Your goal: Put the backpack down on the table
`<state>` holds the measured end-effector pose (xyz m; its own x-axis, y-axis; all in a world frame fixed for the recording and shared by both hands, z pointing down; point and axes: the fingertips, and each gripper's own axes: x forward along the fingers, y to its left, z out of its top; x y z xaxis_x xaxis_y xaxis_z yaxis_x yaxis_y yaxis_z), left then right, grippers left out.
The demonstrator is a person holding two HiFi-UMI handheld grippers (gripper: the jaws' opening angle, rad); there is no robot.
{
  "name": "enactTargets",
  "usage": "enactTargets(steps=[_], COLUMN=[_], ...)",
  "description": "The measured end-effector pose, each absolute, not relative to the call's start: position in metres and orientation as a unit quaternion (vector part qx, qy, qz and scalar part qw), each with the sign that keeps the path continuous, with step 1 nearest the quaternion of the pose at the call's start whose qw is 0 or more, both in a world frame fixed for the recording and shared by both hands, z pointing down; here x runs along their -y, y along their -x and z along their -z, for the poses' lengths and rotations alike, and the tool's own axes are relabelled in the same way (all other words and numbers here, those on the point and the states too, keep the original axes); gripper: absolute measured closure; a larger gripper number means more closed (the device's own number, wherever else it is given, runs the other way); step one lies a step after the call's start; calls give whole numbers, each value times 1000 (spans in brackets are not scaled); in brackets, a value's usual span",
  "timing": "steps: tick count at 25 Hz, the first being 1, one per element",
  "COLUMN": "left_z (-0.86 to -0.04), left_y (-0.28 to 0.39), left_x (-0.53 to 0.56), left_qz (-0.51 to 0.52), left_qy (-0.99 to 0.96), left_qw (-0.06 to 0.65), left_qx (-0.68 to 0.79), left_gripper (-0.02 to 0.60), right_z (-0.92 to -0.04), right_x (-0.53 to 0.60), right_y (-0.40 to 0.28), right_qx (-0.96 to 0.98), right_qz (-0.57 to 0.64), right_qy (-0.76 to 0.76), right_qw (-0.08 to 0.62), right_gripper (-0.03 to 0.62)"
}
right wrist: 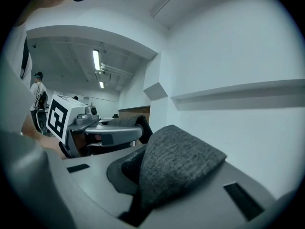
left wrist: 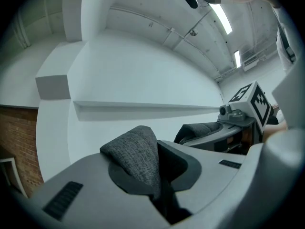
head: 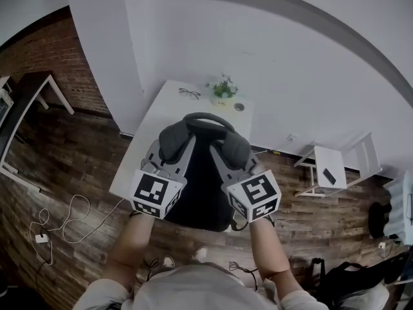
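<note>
The left gripper (head: 170,165) and the right gripper (head: 237,170) each pinch a grey padded shoulder strap (left wrist: 136,154) of the backpack (head: 200,192), jaws pressed together on the fabric. The backpack hangs upright between them over the near edge of the white tabletop (head: 161,118). A potted plant (head: 223,90) and glasses (head: 189,93) sit at the far end.

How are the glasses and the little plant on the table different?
The glasses are dark and thin; the plant is green and bushy. The glasses lie flat; the plant stands upright in a pale pot. Both rest at the far end of the table, beyond the backpack.
</note>
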<state>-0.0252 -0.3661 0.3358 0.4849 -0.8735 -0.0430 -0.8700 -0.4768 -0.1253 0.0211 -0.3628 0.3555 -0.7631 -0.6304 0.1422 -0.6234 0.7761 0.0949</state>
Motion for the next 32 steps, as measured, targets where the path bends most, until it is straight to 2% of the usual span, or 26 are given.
enactTargets(steps=[20,24,32], left_z=[-408,-420,-445], left_y=[27,28,28], left_x=[431,438,452], left_qz=[50,51,71], left_qy=[853,855,856], left_qw=[10,-5,-27], left_qx=[-519,-516,-511], left_gripper=[518,509,483], right_z=[-439,-454,-490], right_x=[432,444,460], right_y=[-37,-42,-55], right_qx=[913,902,884], right_qz=[-25,-41,-72], right_qy=[-378,-395,-415], right_qw=[151,168,204], right_gripper=[544,475,407])
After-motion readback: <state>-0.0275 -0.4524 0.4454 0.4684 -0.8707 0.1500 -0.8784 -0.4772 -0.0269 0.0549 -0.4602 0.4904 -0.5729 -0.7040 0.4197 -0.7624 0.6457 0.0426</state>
